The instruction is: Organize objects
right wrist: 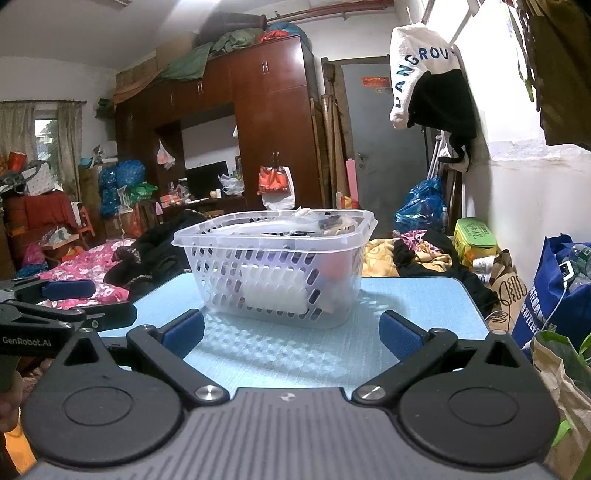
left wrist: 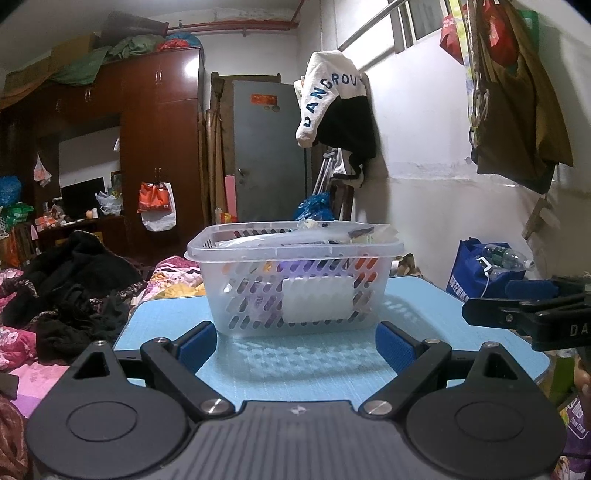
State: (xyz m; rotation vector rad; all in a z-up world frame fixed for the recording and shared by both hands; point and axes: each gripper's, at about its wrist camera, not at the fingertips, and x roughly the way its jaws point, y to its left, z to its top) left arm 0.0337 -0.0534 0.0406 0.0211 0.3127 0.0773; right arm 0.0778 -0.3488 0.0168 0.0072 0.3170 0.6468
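Hovering wide and empty: left gripper (left wrist: 295, 341), right gripper (right wrist: 291, 332), near perforated basket (left wrist: 295, 273) on bench (left wrist: 295, 362). Risk: light basket slides if pushed.

At your 12 o'clock stands a grey metal door (left wrist: 269, 147) with a red sticker near its top. At 10 o'clock you have a tall, glossy red-brown wooden wardrobe (right wrist: 269, 122), bundles of green and red cloth heaped on top, and a dark flat screen (right wrist: 206, 179) set in its open alcove. A red pipe (left wrist: 236, 26) runs along the white ceiling line above. At 9 o'clock a curtained window (right wrist: 44, 140) lets in daylight. At 2 o'clock the white plastered wall (left wrist: 424, 147) is brightly lit, with a white and black garment (left wrist: 332, 99) hanging from a rail.
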